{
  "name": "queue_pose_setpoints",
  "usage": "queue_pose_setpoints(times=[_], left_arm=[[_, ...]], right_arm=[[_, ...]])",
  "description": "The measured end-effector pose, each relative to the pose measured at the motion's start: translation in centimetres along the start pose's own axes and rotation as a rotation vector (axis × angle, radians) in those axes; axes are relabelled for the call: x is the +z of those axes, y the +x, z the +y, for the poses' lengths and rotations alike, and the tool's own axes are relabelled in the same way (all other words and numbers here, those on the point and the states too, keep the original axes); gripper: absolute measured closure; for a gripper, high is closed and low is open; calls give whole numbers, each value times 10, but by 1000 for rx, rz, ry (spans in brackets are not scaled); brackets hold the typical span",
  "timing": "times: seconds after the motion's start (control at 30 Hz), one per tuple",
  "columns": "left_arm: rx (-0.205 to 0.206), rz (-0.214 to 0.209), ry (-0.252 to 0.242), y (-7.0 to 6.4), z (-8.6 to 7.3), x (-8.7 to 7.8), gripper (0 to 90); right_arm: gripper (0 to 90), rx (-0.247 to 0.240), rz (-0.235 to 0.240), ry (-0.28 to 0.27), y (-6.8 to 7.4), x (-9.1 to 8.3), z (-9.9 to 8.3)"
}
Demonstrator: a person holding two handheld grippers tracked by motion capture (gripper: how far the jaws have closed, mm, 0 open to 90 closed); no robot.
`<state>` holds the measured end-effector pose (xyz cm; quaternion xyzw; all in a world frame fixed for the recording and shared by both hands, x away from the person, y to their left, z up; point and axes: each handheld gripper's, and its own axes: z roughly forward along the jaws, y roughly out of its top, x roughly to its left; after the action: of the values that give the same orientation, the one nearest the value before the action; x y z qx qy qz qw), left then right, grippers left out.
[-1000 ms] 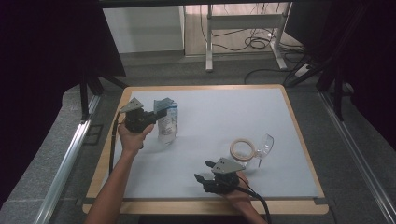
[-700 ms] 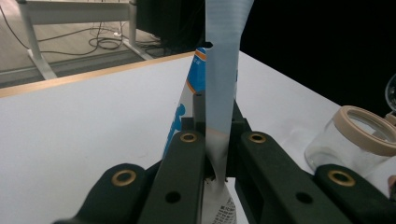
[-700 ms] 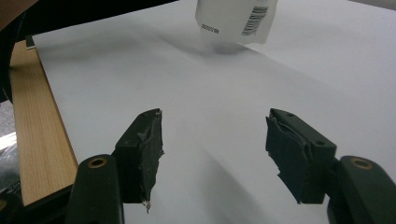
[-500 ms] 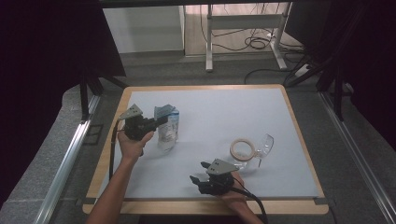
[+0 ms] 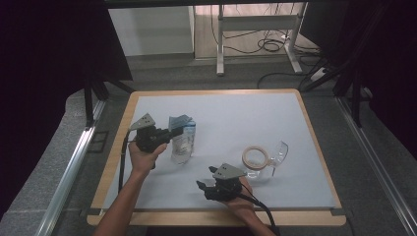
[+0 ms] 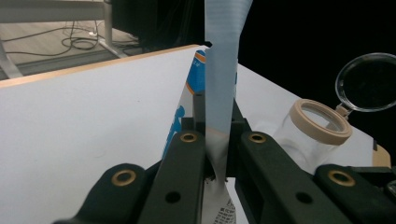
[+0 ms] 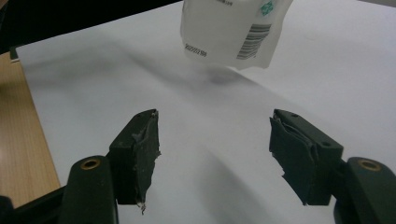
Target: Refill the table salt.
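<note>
While left hand-held gripper point(image 6: 215, 154) pinches pouch point(image 5: 182, 140) by top edge, keeping it upright, right hand-held gripper point(image 7: 215, 158) waits unclenched, empty, near jar point(image 5: 256, 162).

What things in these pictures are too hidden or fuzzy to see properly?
- Pouch: in the left gripper view its top is cut off by the frame edge, its bottom hidden behind the jaws of the left gripper.
- Pouch print, high view: too small to read.
- Jar contents: too small and glassy to tell.
</note>
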<state>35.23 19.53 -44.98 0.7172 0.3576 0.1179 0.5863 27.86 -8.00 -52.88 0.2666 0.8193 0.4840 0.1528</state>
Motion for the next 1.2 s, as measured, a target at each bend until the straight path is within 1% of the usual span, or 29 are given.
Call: queue_pose_setpoints(times=[0.13, 0.33, 0.43, 0.5, 0.63, 0.7, 0.77, 0.83, 0.9, 1.13, 1.2], left_arm=[[1, -10, 8, -4, 1, 3, 900], [11, -26, 3, -14, 6, 2, 899], [9, -41, -7, -20, 10, 0, 899], [16, -50, -11, -25, 12, -2, 899], [21, -69, -13, -33, 14, -4, 899], [20, -73, -12, -35, 14, -3, 899], [17, -81, -10, -38, 14, -3, 899], [21, -81, -7, -40, 15, -2, 899], [22, -84, -6, -42, 15, -1, 899], [33, -101, -5, -51, 19, -1, 899], [35, -109, -6, -54, 21, -2, 899]], right_arm=[[330, 9, -14, -4, -2, 1, 2], [320, 5, -28, -3, -3, 5, 3], [314, 7, -44, 2, -4, 8, 4], [313, 8, -51, 7, -5, 9, 5], [309, -2, -75, 10, -5, 14, 8], [308, -1, -81, 11, -6, 17, 9], [308, 8, -95, 23, -6, 20, 10], [308, 7, -110, 31, -6, 21, 11], [305, -3, -125, 37, -6, 23, 12], [301, -14, -144, 55, -7, 31, 14], [294, -27, -155, 63, -7, 32, 14]])
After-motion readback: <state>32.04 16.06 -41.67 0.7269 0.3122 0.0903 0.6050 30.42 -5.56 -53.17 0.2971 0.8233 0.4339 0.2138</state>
